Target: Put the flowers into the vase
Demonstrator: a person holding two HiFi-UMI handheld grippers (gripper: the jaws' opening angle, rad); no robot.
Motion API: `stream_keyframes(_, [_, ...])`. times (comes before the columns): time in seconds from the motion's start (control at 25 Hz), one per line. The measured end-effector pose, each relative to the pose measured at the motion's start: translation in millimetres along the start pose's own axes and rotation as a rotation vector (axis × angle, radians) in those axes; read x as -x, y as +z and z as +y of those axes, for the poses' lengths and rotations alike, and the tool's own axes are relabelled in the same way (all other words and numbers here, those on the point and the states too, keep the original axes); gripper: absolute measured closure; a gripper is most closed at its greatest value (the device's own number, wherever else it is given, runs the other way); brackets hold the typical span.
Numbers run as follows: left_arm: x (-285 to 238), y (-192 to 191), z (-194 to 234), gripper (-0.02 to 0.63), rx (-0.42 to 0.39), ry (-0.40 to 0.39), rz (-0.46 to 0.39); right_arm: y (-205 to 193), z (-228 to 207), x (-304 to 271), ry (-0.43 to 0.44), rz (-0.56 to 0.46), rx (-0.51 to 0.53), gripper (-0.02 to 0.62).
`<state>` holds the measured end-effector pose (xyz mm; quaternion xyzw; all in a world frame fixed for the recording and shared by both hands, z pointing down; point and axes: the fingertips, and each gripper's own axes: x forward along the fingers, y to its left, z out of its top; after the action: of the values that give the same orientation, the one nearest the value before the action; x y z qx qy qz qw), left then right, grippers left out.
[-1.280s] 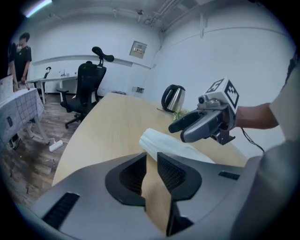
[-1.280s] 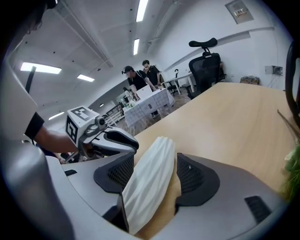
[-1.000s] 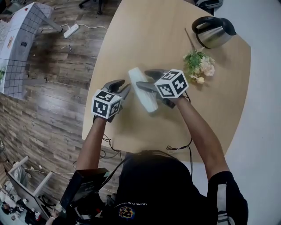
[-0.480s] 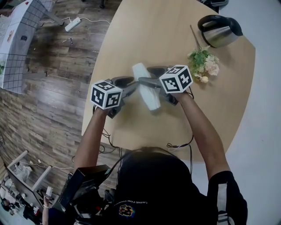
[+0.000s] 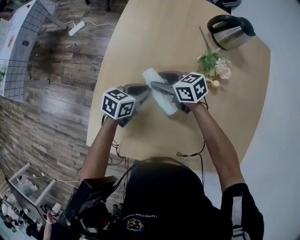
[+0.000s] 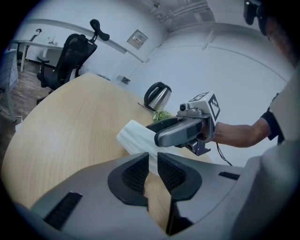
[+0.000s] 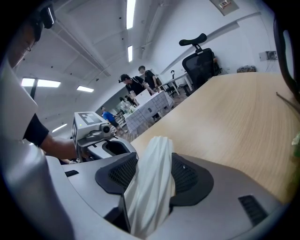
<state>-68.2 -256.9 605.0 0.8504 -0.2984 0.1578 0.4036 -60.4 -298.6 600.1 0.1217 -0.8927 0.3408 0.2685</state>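
In my right gripper view the ceiling strip lights (image 7: pixel 130 14) glare. The table (image 5: pixel 140 37) is evenly lit, with soft shadows. Both my gripper views warp and darken at the edges. The vase (image 5: pixel 151 77) is blurred in the head view.

The worktop (image 5: pixel 154 33) is pale wood-grain, smooth and matt. The vase (image 7: pixel 150 197) is white with twisted ribs and a dull finish. The kettle (image 5: pixel 229 37) is mirror-polished metal topped with black plastic. The left gripper (image 6: pixel 152 169) and right gripper (image 7: pixel 152 173) are grey matt plastic, their jaws lined with black cross-hatched pads (image 7: pixel 123 173). The floor (image 5: pixel 61 93) is dark wood planking with a slight sheen.
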Motion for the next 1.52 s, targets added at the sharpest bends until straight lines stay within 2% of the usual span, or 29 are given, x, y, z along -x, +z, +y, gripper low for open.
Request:
stream_keyframes(0.2, [-4, 4, -10, 0.546, 0.027, -0.028, -0.021, 0, 2, 13, -0.020, -0.045, 0.020, 0.350])
stream_keyframes(0.32, [-3, 11, -18, 0.546, 0.017, -0.038, -0.042, 5, 6, 26, -0.036, -0.110, 0.062, 0.350])
stream_keyframes(0.72, [-4, 40, -55, 0.548, -0.127, -0.049, -0.073, 23, 22, 80, -0.115, -0.329, 0.205, 0.359])
stream_keyframes(0.92, [-11, 51, -75, 0.552, -0.227, -0.034, -0.068, 28, 27, 116, -0.172, -0.429, 0.246, 0.407])
stream_keyframes(1.32, [-20, 45, -121, 0.552, -0.434, -0.010, -0.027, -6, 48, 164, -0.208, -0.490, 0.294, 0.408])
stream_keyframes(1.52, [-16, 33, -139, 0.552, -0.480, 0.009, -0.014, -22, 64, 174, -0.218, -0.482, 0.330, 0.408])
